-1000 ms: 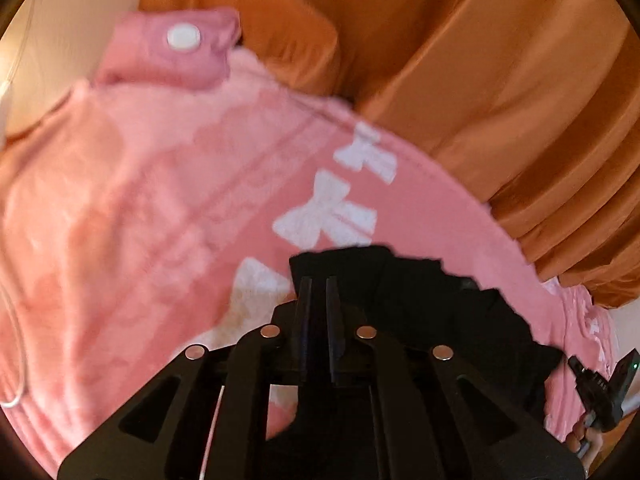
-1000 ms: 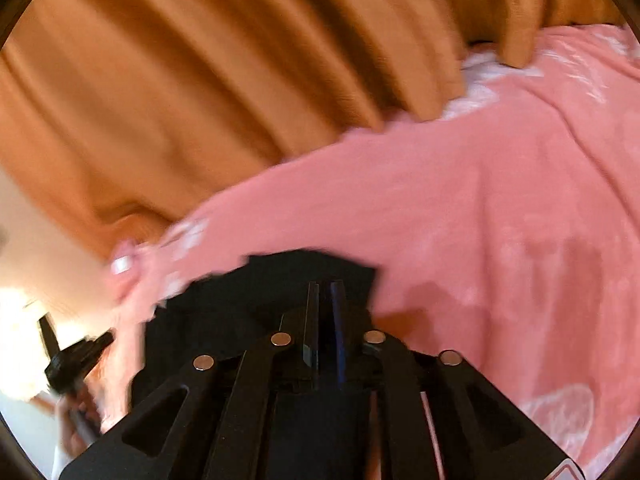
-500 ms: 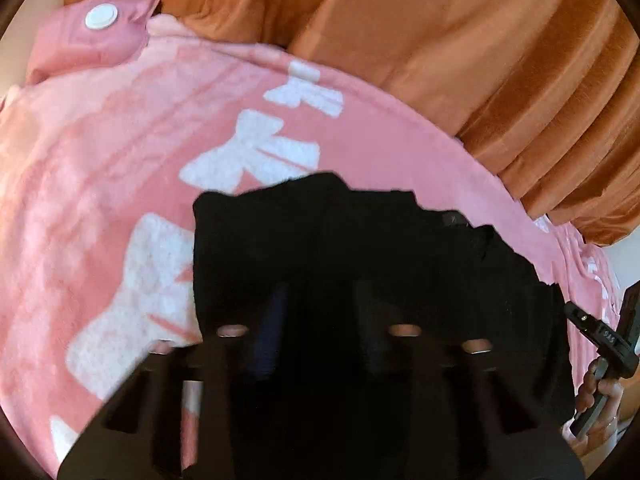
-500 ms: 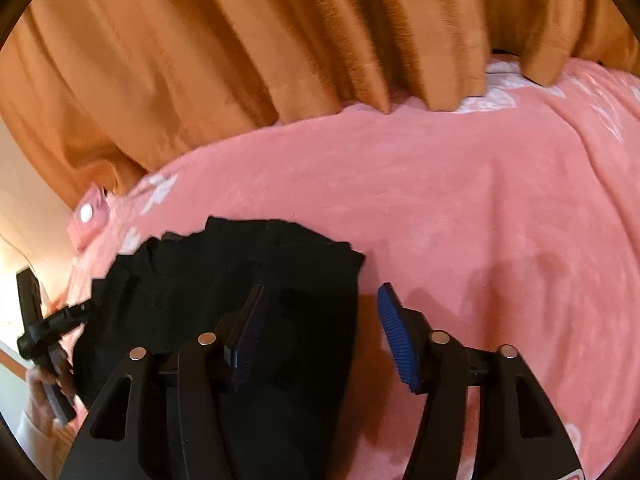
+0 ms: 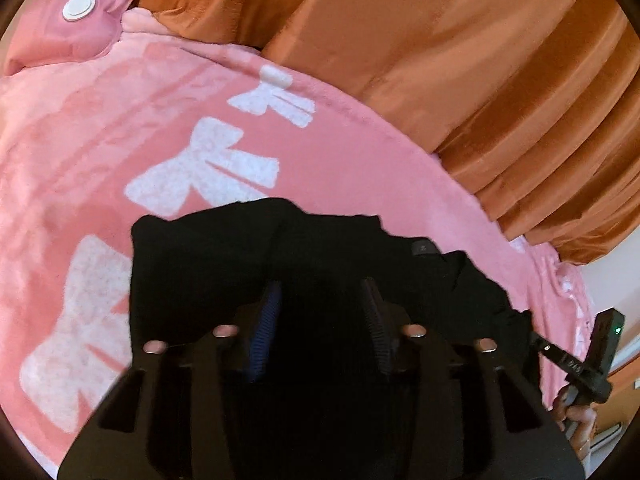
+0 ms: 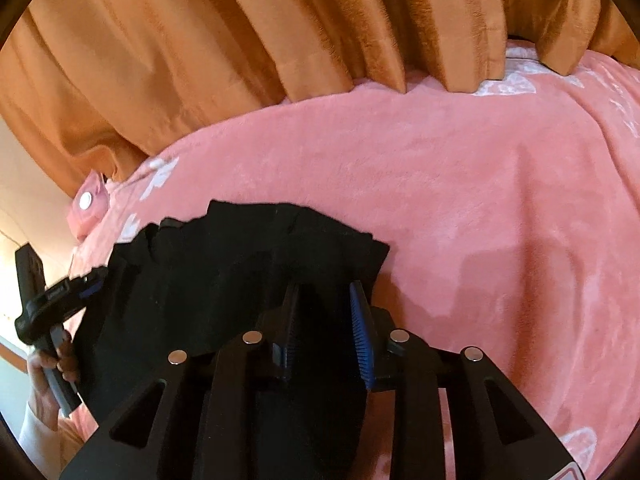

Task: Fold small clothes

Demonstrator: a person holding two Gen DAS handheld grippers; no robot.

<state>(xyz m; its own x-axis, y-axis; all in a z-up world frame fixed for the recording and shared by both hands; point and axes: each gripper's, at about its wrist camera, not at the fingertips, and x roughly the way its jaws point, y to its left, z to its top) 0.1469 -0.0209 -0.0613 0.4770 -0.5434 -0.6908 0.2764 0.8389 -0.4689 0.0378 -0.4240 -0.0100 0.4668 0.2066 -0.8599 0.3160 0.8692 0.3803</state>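
Black garment (image 5: 224, 264) lies spread on the pink blanket (image 5: 80, 140) with white bows, close under both tools, with orange curtains (image 5: 460, 60) hanging along the far edge of the bed. At its left end, the left gripper (image 5: 320, 316) has just let go: a second ago its jaws were pinched together on the lifted cloth, and now they stand apart with the fabric lying slack between them and the pads not pressing it, having narrowed a little again in the last instant. Further right, the right gripper (image 6: 325, 312) shows the same change over the garment's right corner; its blue pads sprang wide and have just drawn partly in, free of the cloth, which rests flat beneath. Both ends have thus been laid down and released, so this placing or fold looks finished, and the next move is likely a fresh grasp on an edge.
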